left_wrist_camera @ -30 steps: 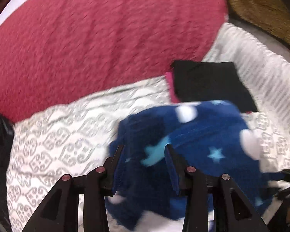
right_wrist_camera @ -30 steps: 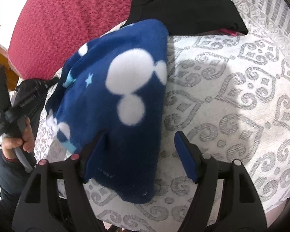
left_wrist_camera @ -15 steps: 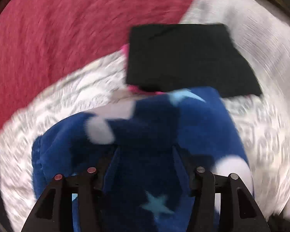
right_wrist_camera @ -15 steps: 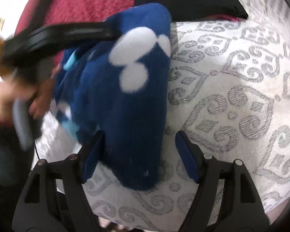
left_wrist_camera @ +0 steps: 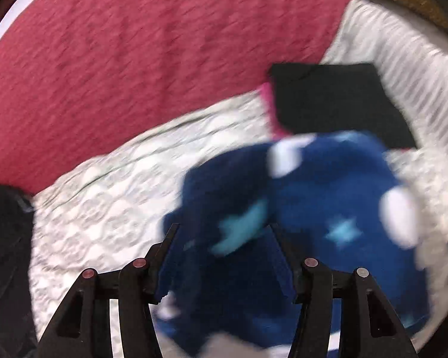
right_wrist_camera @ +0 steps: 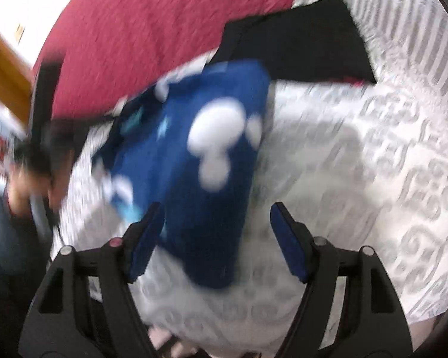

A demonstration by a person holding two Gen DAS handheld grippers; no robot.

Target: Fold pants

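Observation:
The blue fleece pants (left_wrist_camera: 298, 208) with white blobs and light-blue stars lie folded in a bundle on the white patterned bedcover (left_wrist_camera: 110, 185). My left gripper (left_wrist_camera: 224, 238) is open, its jaws standing either side of the bundle's near edge. In the right wrist view the pants (right_wrist_camera: 200, 164) lie as a long folded bundle, and my right gripper (right_wrist_camera: 215, 220) is open with the bundle's near end between its jaws. Both views are blurred by motion.
A folded black garment (left_wrist_camera: 337, 98) on something pink lies just beyond the pants, also in the right wrist view (right_wrist_camera: 295, 47). A red blanket (left_wrist_camera: 134, 59) covers the far side. A dark bag (left_wrist_camera: 3, 253) sits at the left. The bed edge is near.
The left gripper swung over the bundle and back to its left end. The pants shifted slightly. The right gripper stayed open around the near end.

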